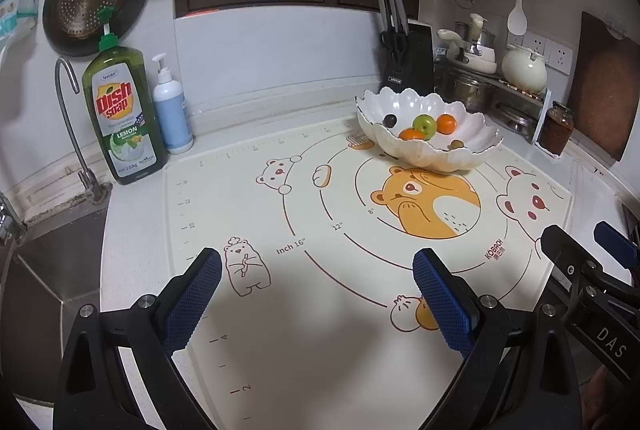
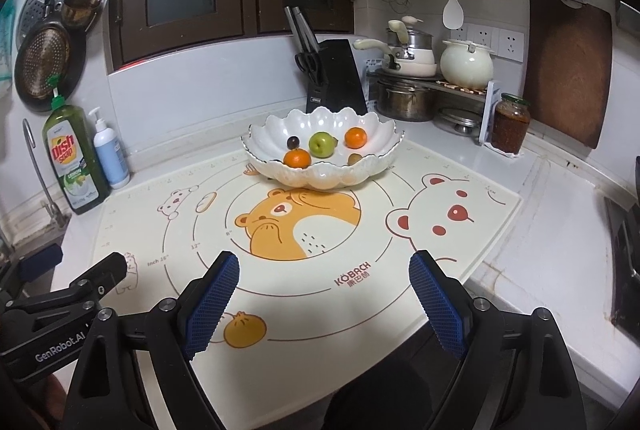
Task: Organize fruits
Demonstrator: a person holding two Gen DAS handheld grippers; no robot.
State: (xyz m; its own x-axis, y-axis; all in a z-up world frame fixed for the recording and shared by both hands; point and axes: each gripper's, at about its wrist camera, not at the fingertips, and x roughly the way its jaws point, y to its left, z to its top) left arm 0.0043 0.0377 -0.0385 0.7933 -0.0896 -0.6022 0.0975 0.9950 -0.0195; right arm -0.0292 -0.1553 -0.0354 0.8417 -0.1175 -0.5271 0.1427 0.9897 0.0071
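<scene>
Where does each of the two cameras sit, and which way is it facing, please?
Left wrist: on the left gripper, looking down over the bear mat toward the fruit bowl; its own open fingers show, the right gripper at the right edge.
Right wrist: on the right gripper, facing the bowl more centrally; its open fingers show, the left gripper at lower left.
Shared: bowl, mat, dish soap bottle, knife block.

The small brownish fruit (image 2: 354, 158) sits half hidden behind the bowl (image 2: 320, 177) rim.

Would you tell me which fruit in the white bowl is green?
The apple in the middle of the bowl; the two oranges flank it.
</scene>
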